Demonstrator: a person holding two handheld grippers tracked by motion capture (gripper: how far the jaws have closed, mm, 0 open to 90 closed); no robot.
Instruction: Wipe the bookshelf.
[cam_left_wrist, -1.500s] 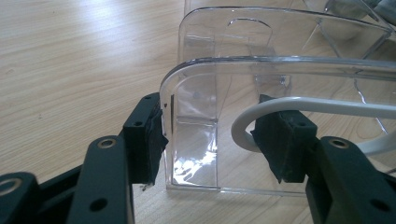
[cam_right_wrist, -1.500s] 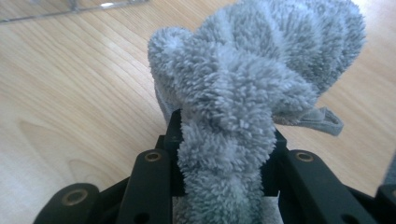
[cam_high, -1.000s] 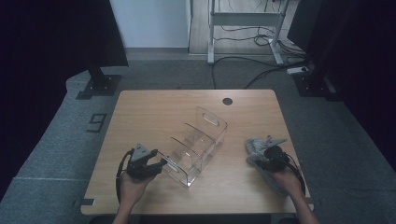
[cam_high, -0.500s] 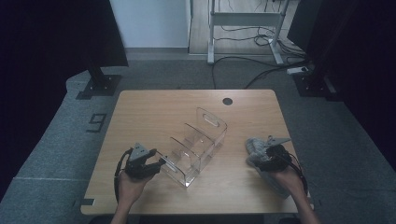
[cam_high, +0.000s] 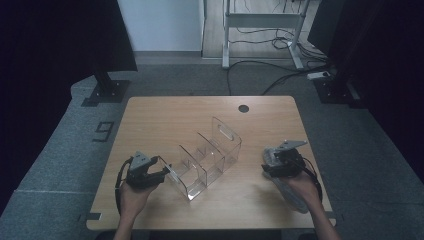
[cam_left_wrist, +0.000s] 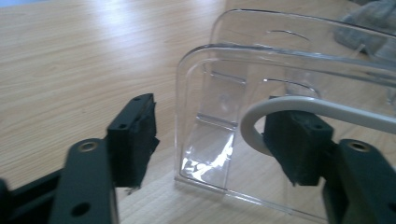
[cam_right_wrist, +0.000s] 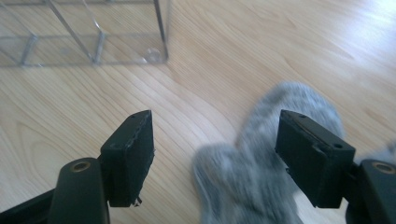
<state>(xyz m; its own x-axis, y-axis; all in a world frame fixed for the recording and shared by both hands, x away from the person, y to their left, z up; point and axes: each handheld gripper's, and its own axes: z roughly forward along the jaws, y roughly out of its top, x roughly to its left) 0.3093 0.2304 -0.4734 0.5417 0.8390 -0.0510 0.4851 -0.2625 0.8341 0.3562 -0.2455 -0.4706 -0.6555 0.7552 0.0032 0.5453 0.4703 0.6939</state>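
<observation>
A dim room with grey carpet, black stands and loose cables on the floor surrounds a light wooden tabletop (cam_high: 170, 120) with a small dark round hole near its far edge. A clear, see-through plastic organiser with upright dividers (cam_high: 205, 157) stands near the middle of the tabletop, set at a slant, its taller end with a slot handle pointing toward the far right.

The left tool (cam_high: 162, 173) sits at the organiser's near left end, held in the person's left hand (cam_high: 131, 197). In the left gripper view, the organiser's rounded end wall (cam_left_wrist: 210, 116) rises between the two black jaws, closer to the right one. The jaws have just been opening; the left pad stands clear of the plastic, and whether the right pad touches it I cannot tell. A pale grey cable (cam_left_wrist: 317, 109) curves across in front of that right jaw.

The right tool (cam_high: 267, 165) is well apart from the organiser, toward the right edge of the tabletop. Its jaws have just been opening and now stand parted. A fluffy grey cloth (cam_right_wrist: 261, 172), blurred in the right gripper view, lies on the wood below and between them, nearer the right jaw, with neither pad pressing it. In the high view the grey cloth (cam_high: 292, 195) stretches back beside the right hand (cam_high: 302, 182).
</observation>
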